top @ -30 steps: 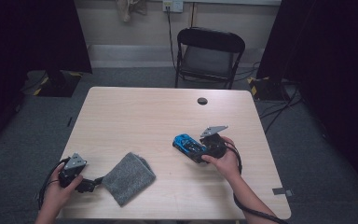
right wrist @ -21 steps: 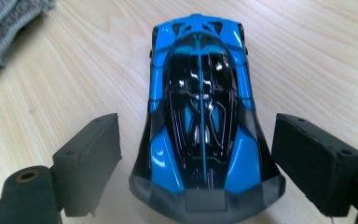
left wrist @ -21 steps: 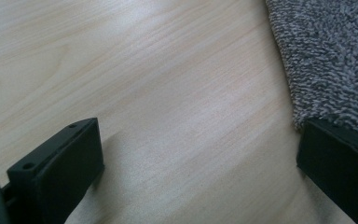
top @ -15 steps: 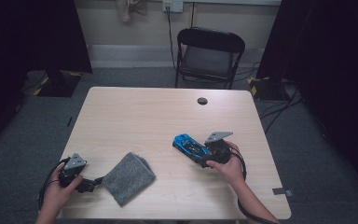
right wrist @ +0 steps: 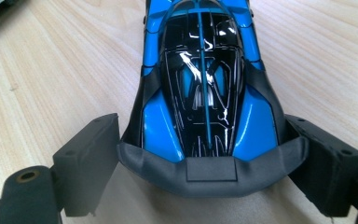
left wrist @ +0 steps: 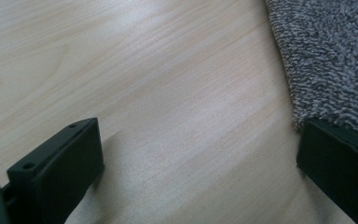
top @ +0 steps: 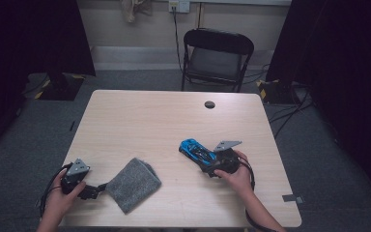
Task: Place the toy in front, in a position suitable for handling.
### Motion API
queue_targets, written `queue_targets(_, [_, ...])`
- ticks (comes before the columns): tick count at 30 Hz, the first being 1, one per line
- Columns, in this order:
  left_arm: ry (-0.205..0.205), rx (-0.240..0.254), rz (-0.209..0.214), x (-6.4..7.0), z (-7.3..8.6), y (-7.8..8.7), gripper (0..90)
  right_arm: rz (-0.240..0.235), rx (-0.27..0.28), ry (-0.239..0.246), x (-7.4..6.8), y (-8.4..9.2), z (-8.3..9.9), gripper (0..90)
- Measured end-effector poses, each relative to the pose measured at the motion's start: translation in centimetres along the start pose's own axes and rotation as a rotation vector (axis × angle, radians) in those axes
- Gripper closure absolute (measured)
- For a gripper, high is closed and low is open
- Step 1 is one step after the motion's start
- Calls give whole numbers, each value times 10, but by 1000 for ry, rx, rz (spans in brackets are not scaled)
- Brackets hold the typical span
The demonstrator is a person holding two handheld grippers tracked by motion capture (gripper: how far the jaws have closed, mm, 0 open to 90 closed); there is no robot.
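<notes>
A pale wood-grain counter (top: 145, 125) stands on grey carpet, with a black folding chair (top: 216, 60) behind its far edge and dark curtains at both sides of the room. A small round black thing (top: 209, 104) lies near the counter's far edge; it is too small to make out.

In the high view the right hand-held gripper (top: 217, 164) sits at the right-front part of the counter, held by a hand (top: 236, 176), right at the rear of a blue and black toy car (top: 196, 151) that points away toward the left-far side. In the right gripper view the jaws stand spread on either side of the car's grey rear end; whether the pads touch it I cannot tell.

The left hand-held gripper (top: 91, 190) lies near the left-front corner, its jaws spread wide over bare wood. A folded grey cloth (top: 134, 183) lies just beside it, and in the left gripper view one jaw sits at the cloth's (left wrist: 326, 60) edge
</notes>
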State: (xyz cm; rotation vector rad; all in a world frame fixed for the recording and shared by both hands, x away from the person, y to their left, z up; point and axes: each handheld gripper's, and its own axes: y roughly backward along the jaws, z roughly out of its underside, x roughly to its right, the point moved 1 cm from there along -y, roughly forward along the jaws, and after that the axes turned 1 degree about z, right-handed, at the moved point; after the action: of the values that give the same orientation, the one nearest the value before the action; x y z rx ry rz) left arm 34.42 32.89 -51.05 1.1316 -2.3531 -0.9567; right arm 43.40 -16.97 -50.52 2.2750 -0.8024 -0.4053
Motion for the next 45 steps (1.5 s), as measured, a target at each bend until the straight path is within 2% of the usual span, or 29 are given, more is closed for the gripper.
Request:
queue_targets(7, [-1,0,0,0,0,0,0,44,17,37,-4,-1,5,146])
queue_targets(11, [0,0,0,0,0,0,0,50,14,42,-4,-1,5,144])
queue_targets(23, [0,0,0,0,0,0,0,88,16,12,-6,-2,4,153])
queue_targets(26, [0,0,0,0,0,0,0,96,27,7,-6,-1,5,207])
queue_targets(42, [9,0,-7,1,0,0,0,99,32,-3,-7,-1,4,236])
queue_targets(45, [13,-15,-7,2,-2,0,0,99,32,-3,-7,-1,4,237])
